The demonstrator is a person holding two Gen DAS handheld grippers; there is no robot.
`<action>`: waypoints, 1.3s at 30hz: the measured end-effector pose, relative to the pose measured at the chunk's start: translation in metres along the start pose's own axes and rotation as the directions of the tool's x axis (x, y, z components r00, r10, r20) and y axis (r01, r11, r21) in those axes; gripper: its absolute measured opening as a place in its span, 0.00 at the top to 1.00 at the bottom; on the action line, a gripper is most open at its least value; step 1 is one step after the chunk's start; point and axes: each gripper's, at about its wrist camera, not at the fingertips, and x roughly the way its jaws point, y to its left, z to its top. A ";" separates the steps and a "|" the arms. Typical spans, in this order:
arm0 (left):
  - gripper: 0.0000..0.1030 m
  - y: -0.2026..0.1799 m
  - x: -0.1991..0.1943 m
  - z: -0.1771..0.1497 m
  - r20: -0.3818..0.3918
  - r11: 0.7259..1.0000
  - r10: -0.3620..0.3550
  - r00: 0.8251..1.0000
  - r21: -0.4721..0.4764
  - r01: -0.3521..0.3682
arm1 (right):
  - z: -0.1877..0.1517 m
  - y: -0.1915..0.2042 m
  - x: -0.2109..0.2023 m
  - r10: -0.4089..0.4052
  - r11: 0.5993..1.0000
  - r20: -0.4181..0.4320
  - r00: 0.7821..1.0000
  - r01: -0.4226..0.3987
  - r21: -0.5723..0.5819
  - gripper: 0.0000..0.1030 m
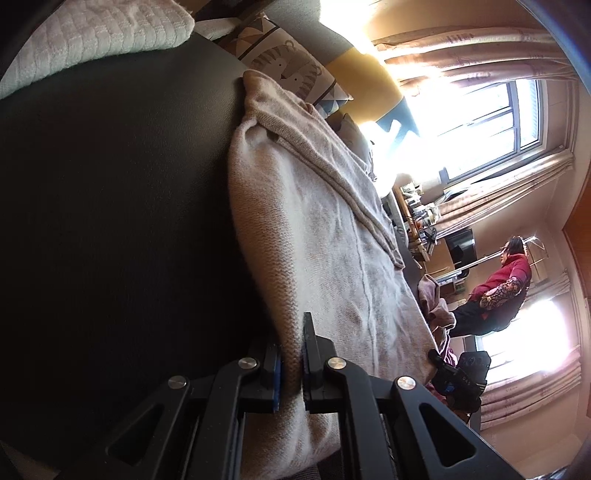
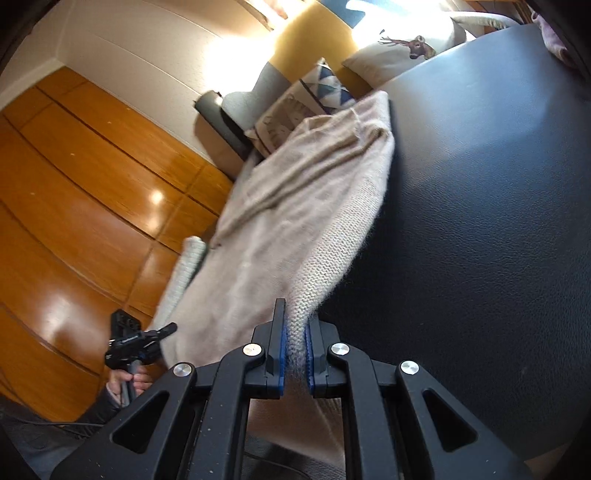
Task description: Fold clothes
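A beige knit sweater (image 1: 325,229) lies stretched along a black leather surface (image 1: 110,221). My left gripper (image 1: 291,365) is shut on the sweater's near edge, with the knit pinched between the blue pads. In the right wrist view the same sweater (image 2: 295,206) runs away from me, and my right gripper (image 2: 295,347) is shut on its near edge. Each view also shows the other gripper at the sweater's far corner: the right gripper (image 1: 437,360) and the left gripper (image 2: 166,328), which a hand (image 2: 129,382) holds.
Patterned cushions (image 2: 321,92) and a deer cushion (image 2: 402,51) line the far end. A white knit cloth (image 1: 96,33) and a pink garment (image 1: 436,302) lie by the sweater. A person in a red top (image 1: 506,284) is near bright windows (image 1: 480,122). Polished wood panels (image 2: 74,184) fill the left.
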 end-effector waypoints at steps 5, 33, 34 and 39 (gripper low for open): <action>0.94 -0.012 -0.021 0.001 0.017 0.999 -0.045 0.999 0.021 0.045 | -0.006 0.015 -0.011 0.100 0.995 0.000 0.995 -0.100 -0.018 0.92; 0.93 -0.021 -0.046 0.062 0.182 0.967 -0.227 0.957 -0.072 0.243 | 0.040 0.011 -0.002 0.256 0.965 0.116 0.960 -0.261 0.030 0.92; 0.93 -0.021 -0.043 0.068 0.190 0.965 -0.231 0.954 -0.080 0.250 | 0.046 0.009 0.002 0.253 0.965 0.121 0.960 -0.259 0.035 0.92; 0.93 -0.024 -0.019 0.101 0.197 0.967 -0.220 0.955 -0.082 0.240 | 0.076 -0.005 0.027 0.218 0.972 0.130 0.967 -0.227 0.062 0.92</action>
